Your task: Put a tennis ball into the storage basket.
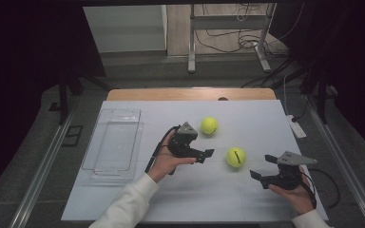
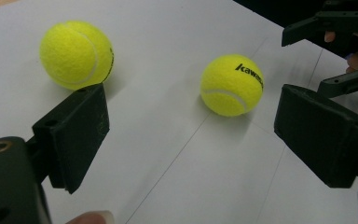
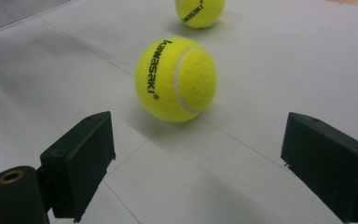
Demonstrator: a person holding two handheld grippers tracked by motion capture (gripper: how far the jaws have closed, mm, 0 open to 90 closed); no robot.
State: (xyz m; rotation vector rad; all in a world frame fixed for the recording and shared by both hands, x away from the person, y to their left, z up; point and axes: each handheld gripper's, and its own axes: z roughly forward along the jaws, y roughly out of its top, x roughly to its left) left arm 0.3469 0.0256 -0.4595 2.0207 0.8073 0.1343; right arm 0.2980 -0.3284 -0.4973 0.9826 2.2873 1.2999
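- High view: your left tool (image 1: pixel 208 155) sits at the middle of the frame, jaws spread wide and pointing right, with nothing between them. Your right tool (image 1: pixel 262 167) sits at the lower right, jaws also wide and empty, pointing left.
- Between the two tools, just right of centre, the near tennis ball (image 1: pixel 236 157) rests on the pale bench (image 1: pixel 247 199). It is round, bright yellow-green and fuzzy, with a dark mark on top.
- The far tennis ball (image 1: pixel 209 125) lies above it and slightly left, just beside the grey plate of your left tool, apart from the near ball.
- A clear plastic tray (image 1: pixel 114 142), rectangular with rounded corners, lies at the left of the bench, well apart from both balls.
- Left gripper view: the near tennis ball (image 2: pixel 232 85) lies right of centre, its felt nap crossed by a white curved seam, with black lettering on its upper right. The far tennis ball (image 2: pixel 76 54) is at the upper left, above the matte black left jaw. Your right tool (image 2: pixel 326 56) shows at the upper right.
- Right gripper view: the near tennis ball (image 3: pixel 176 79) sits at centre, ahead of the open jaws, with black lettering down its left side. The far tennis ball (image 3: pixel 199 11) is at the top edge.
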